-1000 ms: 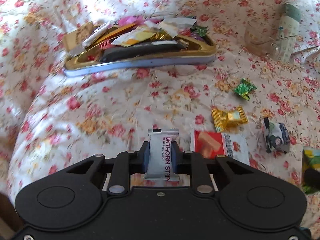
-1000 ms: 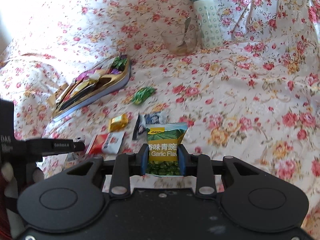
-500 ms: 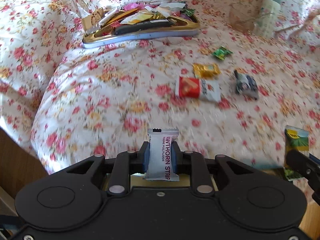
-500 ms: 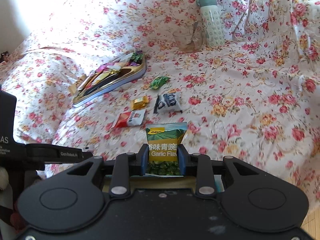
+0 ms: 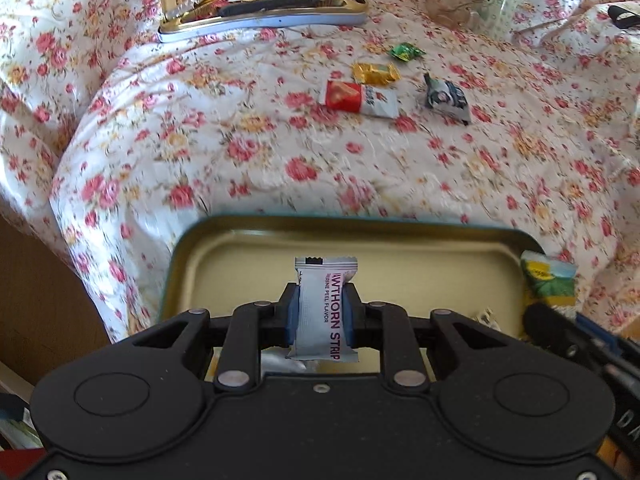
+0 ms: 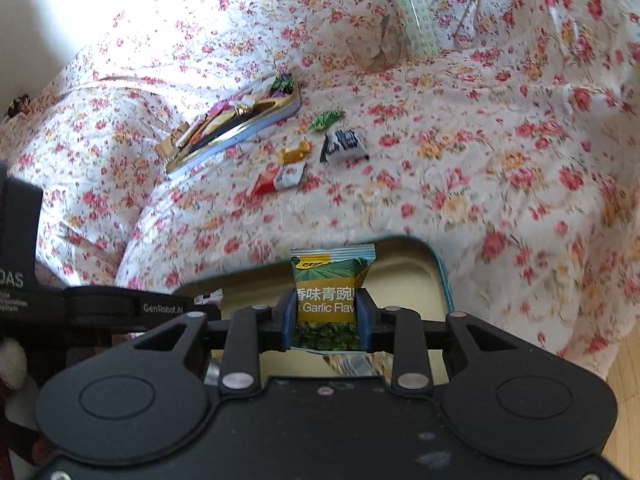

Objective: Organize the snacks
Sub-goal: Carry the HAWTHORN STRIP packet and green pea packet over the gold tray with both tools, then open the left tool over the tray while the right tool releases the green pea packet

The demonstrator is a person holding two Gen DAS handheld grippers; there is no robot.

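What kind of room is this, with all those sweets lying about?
Probably a home, perhaps a bed or sofa: a soft floral cloth covers everything, with a drinking bottle, a glass cup and a snack tin.

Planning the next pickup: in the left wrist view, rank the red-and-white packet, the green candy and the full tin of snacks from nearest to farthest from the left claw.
1. Red-and-white packet, mid-cloth, nearest the left claw.
2. Green candy, beyond it, slightly right.
3. Full tin of snacks, at the far edge, towards the left.
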